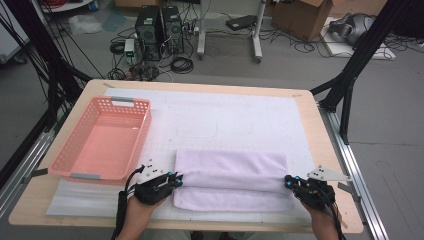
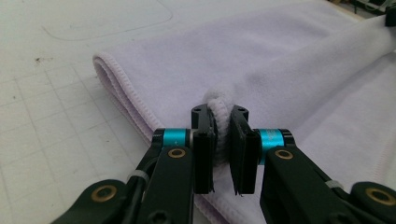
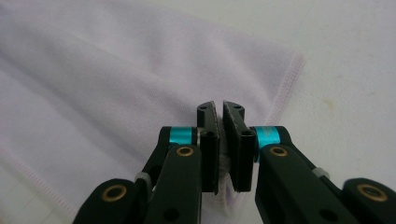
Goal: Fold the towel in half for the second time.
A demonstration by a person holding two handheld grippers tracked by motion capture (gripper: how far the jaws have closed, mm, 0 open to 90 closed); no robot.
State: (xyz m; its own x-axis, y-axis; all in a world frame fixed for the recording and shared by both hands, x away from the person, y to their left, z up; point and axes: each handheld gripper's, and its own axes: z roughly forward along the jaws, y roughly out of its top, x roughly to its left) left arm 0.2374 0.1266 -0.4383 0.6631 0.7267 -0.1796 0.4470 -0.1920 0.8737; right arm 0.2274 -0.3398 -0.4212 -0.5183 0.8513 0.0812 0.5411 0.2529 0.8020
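Note:
A pale lilac towel point(image 1: 231, 177) lies folded on the white mat near the table's front edge, a raised fold running across its middle. At its left end my left gripper point(image 1: 176, 181) is shut on the bunched towel edge point(image 2: 220, 105), which bulges between the jaws. My right gripper point(image 1: 289, 182) pinches the right end of the same fold; the towel point(image 3: 116, 84) spreads away to its left, and a thin strip of cloth shows between the closed jaws of that gripper point(image 3: 220, 109). A hand holds each gripper from below.
An empty pink plastic basket point(image 1: 75, 155) stands on the left side of the table, close to my left gripper. The white gridded mat point(image 1: 235, 120) stretches bare behind the towel. Beyond the table, computers, cables and boxes sit on the floor.

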